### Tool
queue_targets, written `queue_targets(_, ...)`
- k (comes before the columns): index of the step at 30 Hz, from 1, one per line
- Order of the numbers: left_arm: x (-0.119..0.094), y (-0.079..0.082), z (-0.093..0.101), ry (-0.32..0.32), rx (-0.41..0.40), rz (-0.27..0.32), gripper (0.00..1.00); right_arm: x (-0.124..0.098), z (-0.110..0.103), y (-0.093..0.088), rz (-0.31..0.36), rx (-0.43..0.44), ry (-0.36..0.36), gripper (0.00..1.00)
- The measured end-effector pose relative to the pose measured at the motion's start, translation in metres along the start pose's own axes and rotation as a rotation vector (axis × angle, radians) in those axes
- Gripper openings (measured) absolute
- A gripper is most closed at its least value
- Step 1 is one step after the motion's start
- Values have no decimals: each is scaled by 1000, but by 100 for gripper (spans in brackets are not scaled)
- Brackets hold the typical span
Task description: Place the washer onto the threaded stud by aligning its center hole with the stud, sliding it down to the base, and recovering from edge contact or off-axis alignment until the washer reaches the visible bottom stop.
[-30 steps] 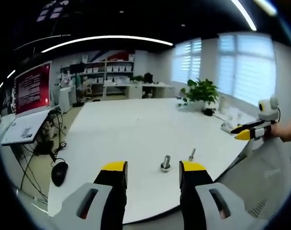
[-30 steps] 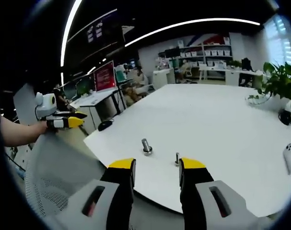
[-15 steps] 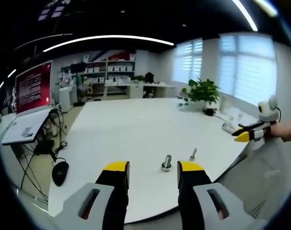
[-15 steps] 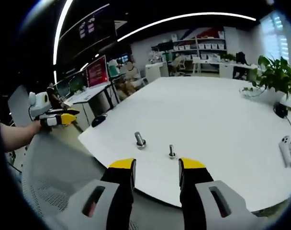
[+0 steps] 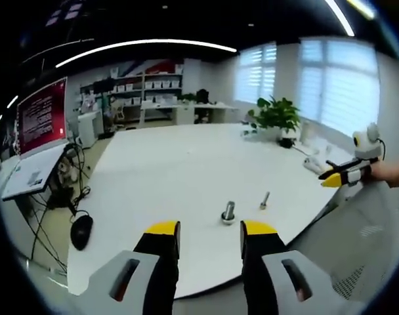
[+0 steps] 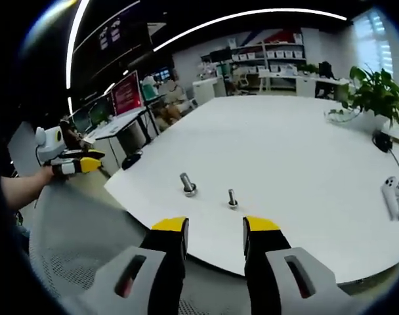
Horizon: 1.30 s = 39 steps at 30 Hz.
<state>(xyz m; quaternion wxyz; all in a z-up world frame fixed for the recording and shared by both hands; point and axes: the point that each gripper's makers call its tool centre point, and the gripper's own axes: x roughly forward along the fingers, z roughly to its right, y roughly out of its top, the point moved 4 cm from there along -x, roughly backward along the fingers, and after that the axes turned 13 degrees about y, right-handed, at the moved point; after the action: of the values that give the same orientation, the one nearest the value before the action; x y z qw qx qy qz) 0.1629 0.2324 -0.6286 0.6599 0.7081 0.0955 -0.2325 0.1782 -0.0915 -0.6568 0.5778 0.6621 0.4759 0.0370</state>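
Your left gripper (image 5: 203, 231) held low off table (image 5: 173, 170) edge, jaws apart, nothing between them. Right gripper (image 6: 207, 228) same deal, jaws apart and empty, also back from edge. Stud (image 5: 264, 201) stands upright near table edge; thicker bolt (image 5: 228, 212) just beside it, washer not clear enough to pick out. In left gripper view your right hand (image 5: 391, 173) holds gripper level, out past table corner

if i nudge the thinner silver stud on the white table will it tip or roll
The thin upright silver stud looks tall for its small base, so a sideways nudge would probably topple it. Once down, its round shank would likely roll on the smooth white table. It looks metal, so probably rigid.
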Motion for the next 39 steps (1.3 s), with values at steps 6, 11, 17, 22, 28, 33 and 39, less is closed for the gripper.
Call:
queue_targets(6,1,-3,-1,-2,-1,-22,32,1,-3,-2,-20,0,14,35)
queue_targets(11,2,-5,-1,0,-6,-34,32,1,-1,-2,-16,-1,9,35)
queue_targets(17,2,-5,-1,1,-4,-31,31,2,-1,-3,-21,0,12,35)
queue_targets(22,1,-3,-1,6,-9,-20,30,2,-1,-4,-28,8,16,34)
queue_targets(28,1,-3,-2,8,-10,-16,30,2,-3,-3,-22,1,27,34)
queue_targets(33,1,-3,-3,9,-14,-14,29,3,-4,-4,-27,10,34,34)
queue_targets(39,-2,-1,-4,18,-27,2,29,5,-6,-6,-43,-3,50,33)
